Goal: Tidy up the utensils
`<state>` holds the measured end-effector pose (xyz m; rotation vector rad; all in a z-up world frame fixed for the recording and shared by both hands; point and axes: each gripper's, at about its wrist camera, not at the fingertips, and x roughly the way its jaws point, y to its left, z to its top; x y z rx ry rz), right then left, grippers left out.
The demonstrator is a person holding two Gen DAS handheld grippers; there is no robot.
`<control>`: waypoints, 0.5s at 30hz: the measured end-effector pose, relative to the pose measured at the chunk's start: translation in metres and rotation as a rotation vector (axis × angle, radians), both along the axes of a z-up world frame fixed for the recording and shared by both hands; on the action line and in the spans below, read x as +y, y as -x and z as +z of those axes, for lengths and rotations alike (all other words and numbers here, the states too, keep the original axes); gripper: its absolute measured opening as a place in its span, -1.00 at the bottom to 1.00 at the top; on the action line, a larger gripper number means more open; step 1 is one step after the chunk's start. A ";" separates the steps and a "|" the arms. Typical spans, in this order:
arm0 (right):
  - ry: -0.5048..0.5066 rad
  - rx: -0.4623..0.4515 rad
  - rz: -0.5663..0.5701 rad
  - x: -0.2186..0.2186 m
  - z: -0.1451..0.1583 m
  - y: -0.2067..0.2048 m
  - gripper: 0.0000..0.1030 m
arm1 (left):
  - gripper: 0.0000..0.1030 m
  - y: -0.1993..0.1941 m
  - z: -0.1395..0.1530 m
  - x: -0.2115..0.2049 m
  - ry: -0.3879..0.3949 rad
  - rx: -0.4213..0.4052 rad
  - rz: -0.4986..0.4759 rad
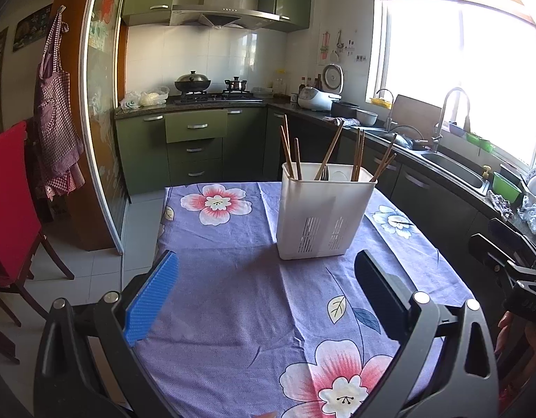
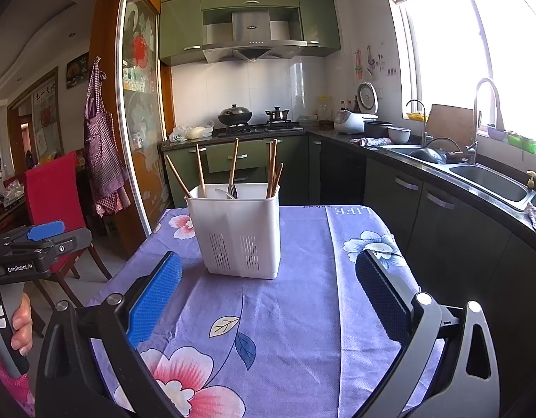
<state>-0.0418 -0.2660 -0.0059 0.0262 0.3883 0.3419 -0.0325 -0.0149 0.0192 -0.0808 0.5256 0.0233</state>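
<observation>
Wooden chopsticks (image 1: pixel 330 149) leaned outward in your white slotted plastic caddy (image 1: pixel 323 214), with metal cutlery (image 2: pixel 232 190) inside; your left gripper (image 1: pixel 268 291) and right gripper (image 2: pixel 269 291) gaped, empty.

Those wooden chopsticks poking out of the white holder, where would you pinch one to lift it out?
Pinch a chopstick on the bare upper shaft above the white holder, coming from above and the near side. The sticks lean apart, so their tips have room around them; lower down the rim and neighbouring cutlery crowd them. Both the left gripper and right gripper are open and empty.
</observation>
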 end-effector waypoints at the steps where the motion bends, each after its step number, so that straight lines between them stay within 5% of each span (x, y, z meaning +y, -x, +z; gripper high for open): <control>1: 0.000 0.001 0.000 0.000 0.000 0.000 0.91 | 0.87 0.000 0.000 0.001 0.000 0.000 0.002; 15: 0.000 0.009 0.001 0.001 -0.005 -0.003 0.91 | 0.87 -0.005 -0.001 0.006 0.006 0.011 0.025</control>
